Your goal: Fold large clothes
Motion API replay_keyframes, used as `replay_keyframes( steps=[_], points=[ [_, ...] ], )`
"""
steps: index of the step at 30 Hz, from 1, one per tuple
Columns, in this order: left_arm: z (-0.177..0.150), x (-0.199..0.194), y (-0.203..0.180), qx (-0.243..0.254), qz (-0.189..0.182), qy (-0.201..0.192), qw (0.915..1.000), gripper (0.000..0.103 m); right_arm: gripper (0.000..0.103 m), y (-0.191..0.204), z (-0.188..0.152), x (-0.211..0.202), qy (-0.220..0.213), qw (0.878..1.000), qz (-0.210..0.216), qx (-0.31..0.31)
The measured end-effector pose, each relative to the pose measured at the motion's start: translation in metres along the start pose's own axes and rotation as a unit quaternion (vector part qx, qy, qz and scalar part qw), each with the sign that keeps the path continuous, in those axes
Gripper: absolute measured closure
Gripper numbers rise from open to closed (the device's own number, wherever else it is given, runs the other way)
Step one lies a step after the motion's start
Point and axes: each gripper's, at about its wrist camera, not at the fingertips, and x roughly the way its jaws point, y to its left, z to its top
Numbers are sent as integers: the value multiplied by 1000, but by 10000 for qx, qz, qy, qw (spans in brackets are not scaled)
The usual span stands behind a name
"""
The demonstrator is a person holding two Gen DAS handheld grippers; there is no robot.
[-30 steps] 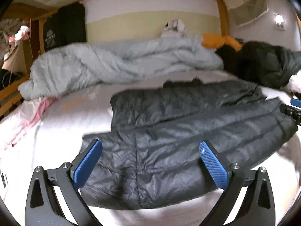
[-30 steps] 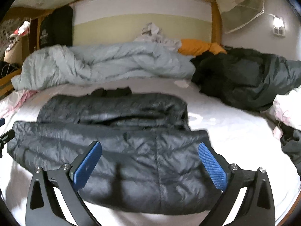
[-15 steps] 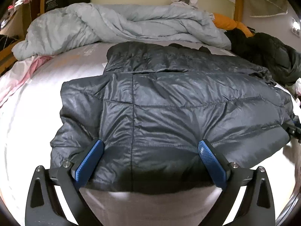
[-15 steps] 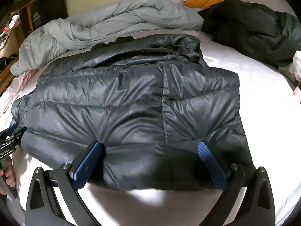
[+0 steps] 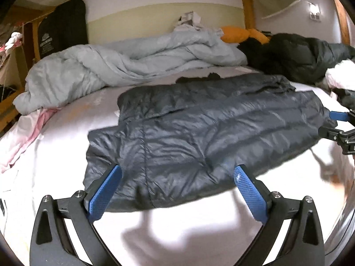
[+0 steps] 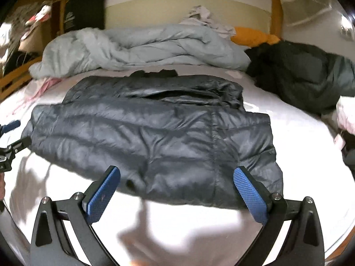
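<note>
My left tongs (image 5: 177,190) and right tongs (image 6: 176,191) both spread apart, empty, dark puffer jacket (image 5: 199,137) folded on the bed (image 5: 66,146), its near hem just beyond my fingertips.

Dark grey quilted puffer jacket (image 5: 199,137) (image 6: 155,141) folded, flat on white bedding, near hem just ahead of both open tongs.

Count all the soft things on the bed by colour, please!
Dark grey puffy jacket: 1
Light blue-grey duvet: 1
Orange pillow: 1
Black coat: 1
Pink cloth: 1
Total: 5
</note>
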Motion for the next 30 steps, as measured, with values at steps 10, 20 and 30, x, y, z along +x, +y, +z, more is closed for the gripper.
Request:
replay_keyframes(
  steps=[10,20,30],
  points=[
    [-20,40,-10,900,952,574,9897,2,0,34,-21,28,404,9843,-1127,-1298],
    [-11,73,21,509,1845,453,9805,8,0,-6,-8,57,324,9832,-1732,-474],
    [-14,33,17,252,1297,180,9911,79,71,-18,-11,29,232,9882,-1491,-282]
  ],
)
